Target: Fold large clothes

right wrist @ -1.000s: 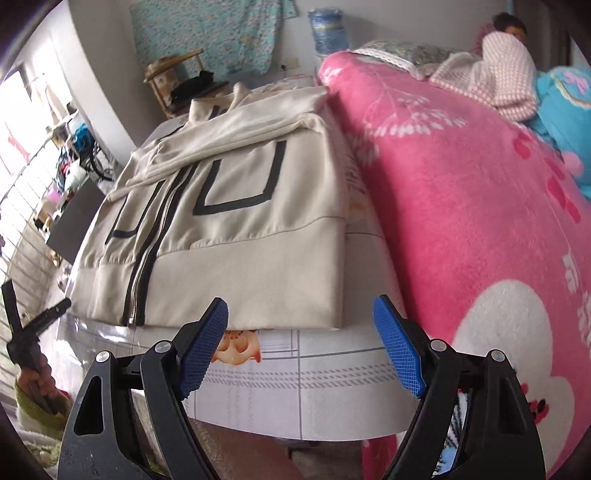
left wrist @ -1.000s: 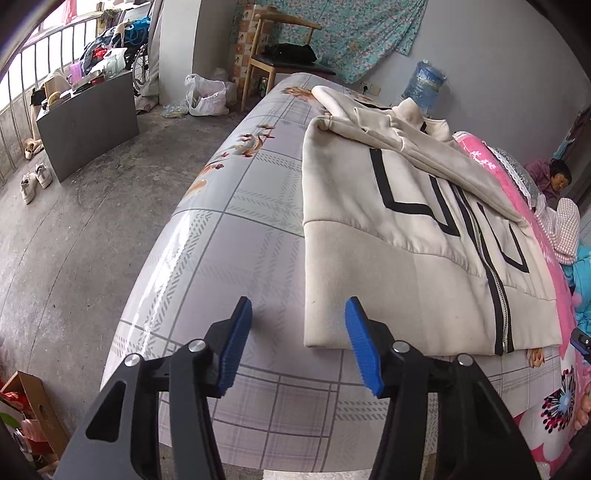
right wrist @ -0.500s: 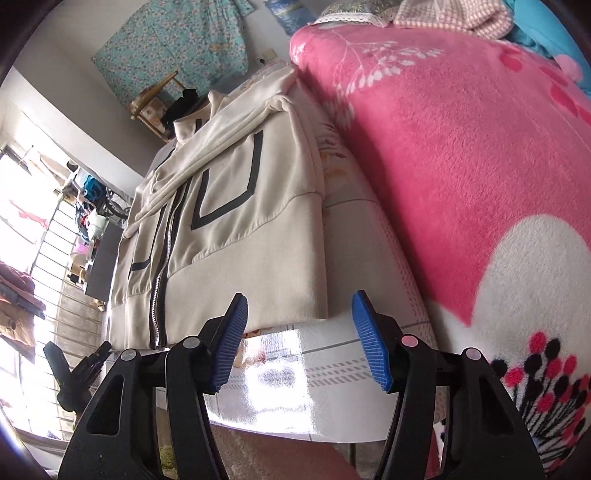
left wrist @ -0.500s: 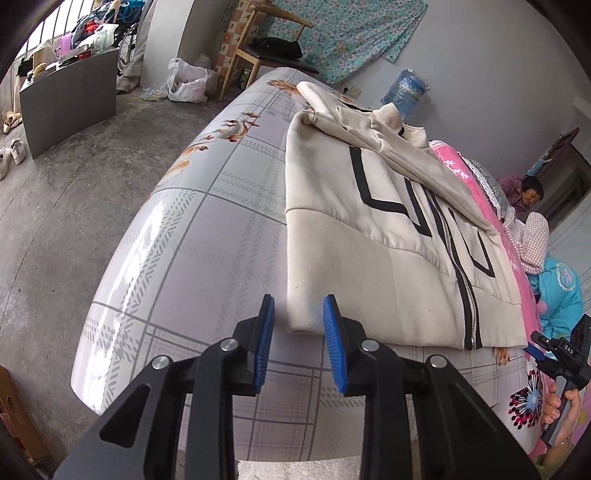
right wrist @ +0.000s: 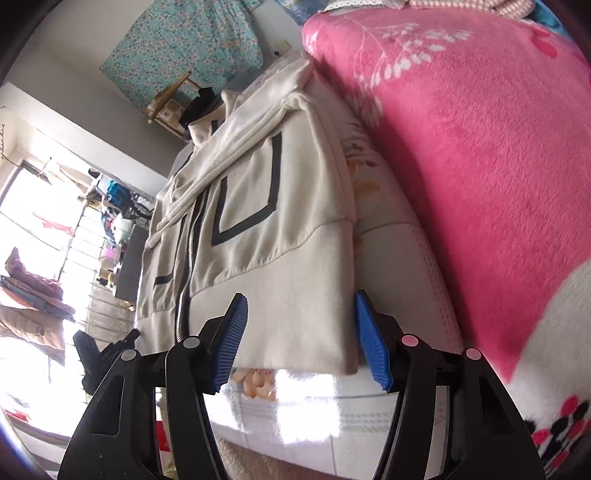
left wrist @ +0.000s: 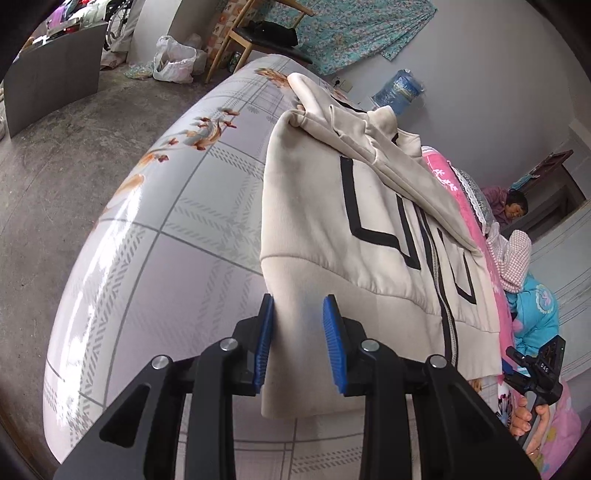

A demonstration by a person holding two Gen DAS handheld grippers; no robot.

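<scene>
A cream zip-up jacket with black line trim lies flat on the bed, sleeves folded across its chest. My left gripper is open. Its blue pads straddle the hem's near left corner without visibly pinching the cloth. In the right wrist view the jacket runs away from me. My right gripper stands open and wider, one pad over the hem and the other just outside the right corner. The right gripper in a hand also shows at the left view's far right.
The bed carries a grey checked sheet with a flower print. A thick pink blanket lies along the jacket's right side. A person is at the far end. A wooden chair, a water bottle and a plastic bag stand beyond the bed on concrete floor.
Both grippers have narrowed their jaws and moved forward and down to the jacket's hem. Its two bottom corners now lie between the pads, where before the pads stood short of the cloth.
</scene>
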